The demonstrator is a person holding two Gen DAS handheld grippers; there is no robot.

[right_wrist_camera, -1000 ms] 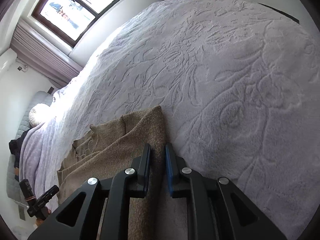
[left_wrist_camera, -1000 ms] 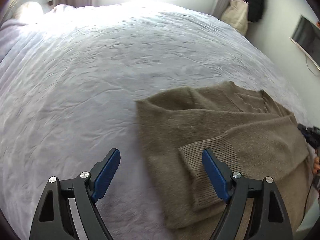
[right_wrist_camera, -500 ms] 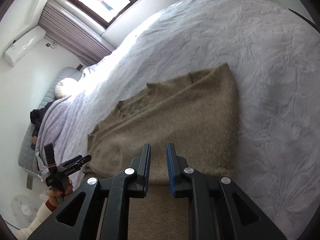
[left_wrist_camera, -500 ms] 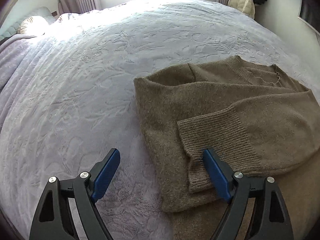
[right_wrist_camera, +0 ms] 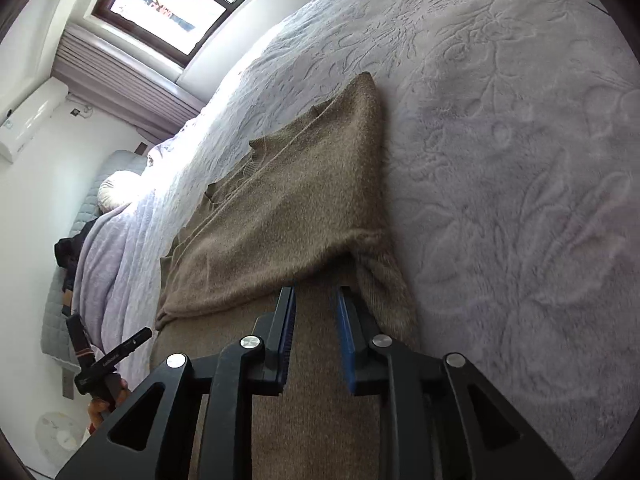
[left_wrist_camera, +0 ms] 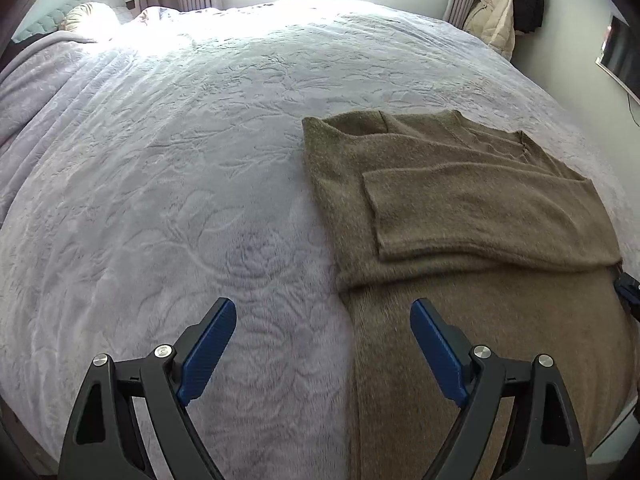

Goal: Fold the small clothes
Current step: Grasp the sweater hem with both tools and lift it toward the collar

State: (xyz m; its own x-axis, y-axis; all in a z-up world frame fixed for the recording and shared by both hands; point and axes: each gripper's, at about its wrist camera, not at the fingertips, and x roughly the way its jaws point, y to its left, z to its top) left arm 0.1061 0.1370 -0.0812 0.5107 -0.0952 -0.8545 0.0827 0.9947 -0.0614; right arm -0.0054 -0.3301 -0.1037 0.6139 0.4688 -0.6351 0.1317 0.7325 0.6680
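Fuzzy olive knit sweater (left_wrist_camera: 472, 208) lies on embossed plush bedspread (left_wrist_camera: 180, 200).

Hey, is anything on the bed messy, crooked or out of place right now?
Nothing stands out. The brown sweater lies flat on the lilac bedspread with one sleeve folded neatly across its body. No hand-held gripper holds any cloth.

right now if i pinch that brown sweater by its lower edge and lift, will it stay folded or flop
The sweater will probably flop: it is a soft knit that lies limp on the bedspread. The folded-over sleeve only rests loose on top, so it would likely slide off. The fuzzy bedspread may drag against it if pushed.
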